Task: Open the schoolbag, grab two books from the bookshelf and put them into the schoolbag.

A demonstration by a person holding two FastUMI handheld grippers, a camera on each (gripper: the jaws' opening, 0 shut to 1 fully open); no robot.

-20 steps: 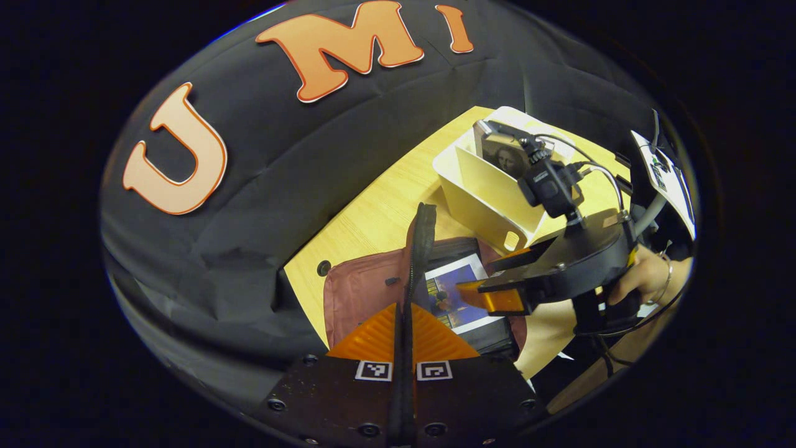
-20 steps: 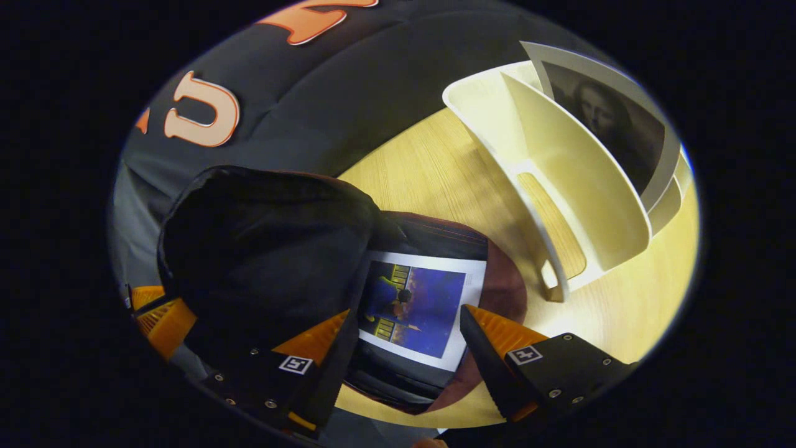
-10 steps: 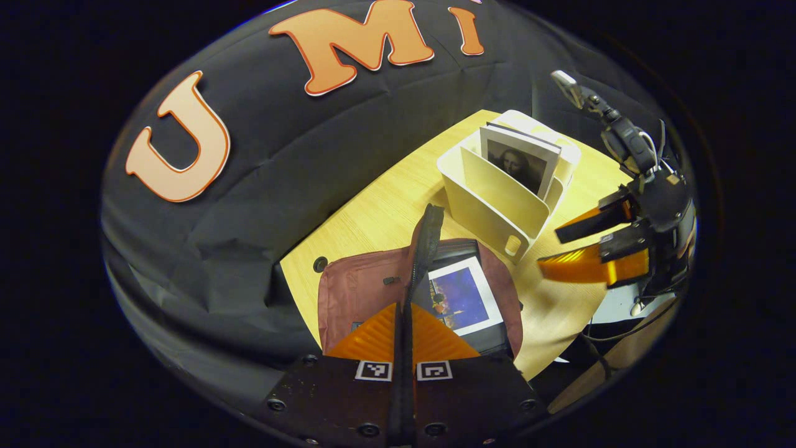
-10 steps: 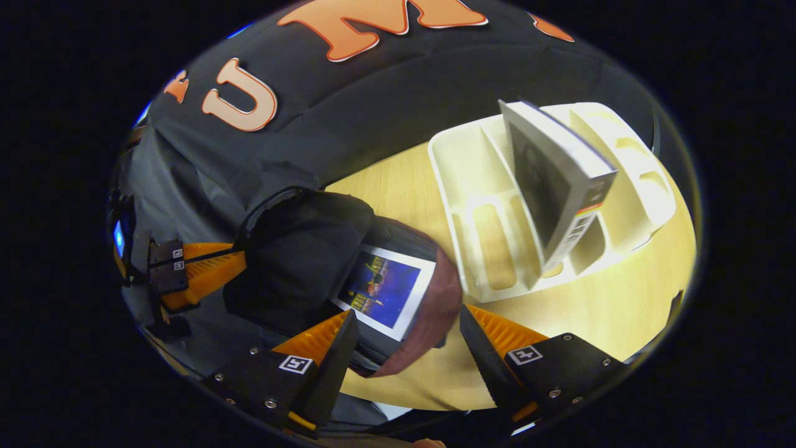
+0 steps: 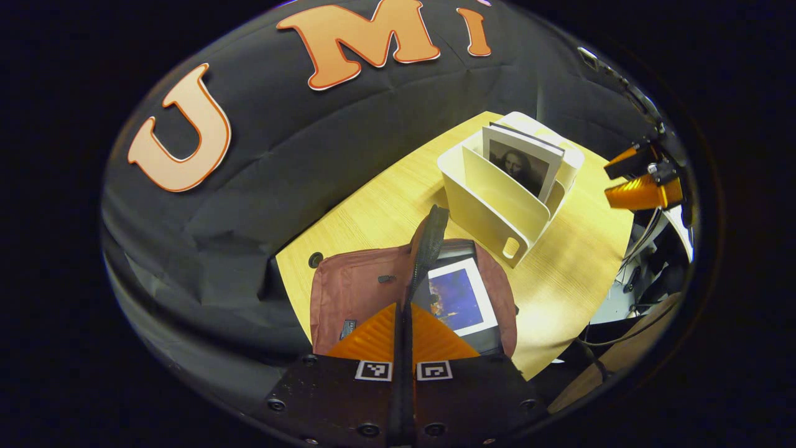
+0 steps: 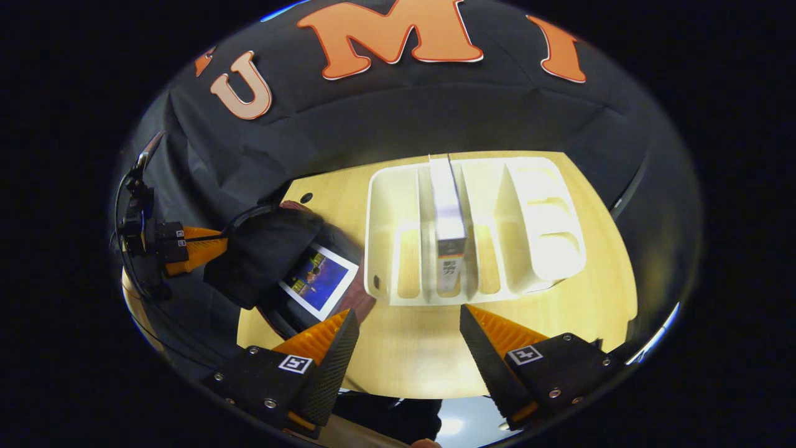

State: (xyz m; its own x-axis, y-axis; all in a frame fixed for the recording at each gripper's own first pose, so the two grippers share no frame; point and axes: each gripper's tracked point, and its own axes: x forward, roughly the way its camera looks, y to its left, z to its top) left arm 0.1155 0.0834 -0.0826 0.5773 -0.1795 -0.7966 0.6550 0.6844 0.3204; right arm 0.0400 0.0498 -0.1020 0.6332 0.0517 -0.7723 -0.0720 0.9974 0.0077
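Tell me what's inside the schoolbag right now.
One book with a blue cover picture lies flat in the open schoolbag. The left gripper, shut on the bag's flap, holds it up. Anything beneath that book or under the raised flap is hidden.

The left gripper (image 5: 403, 323) has its fingers pressed together on the flap (image 5: 426, 249) of the bag (image 5: 354, 292), holding it up on edge. The right gripper (image 6: 407, 339) hangs above and in front of the shelf (image 6: 385, 236), jaws wide apart, apparently holding nothing; seen from the left gripper view, it is off beyond the shelf.
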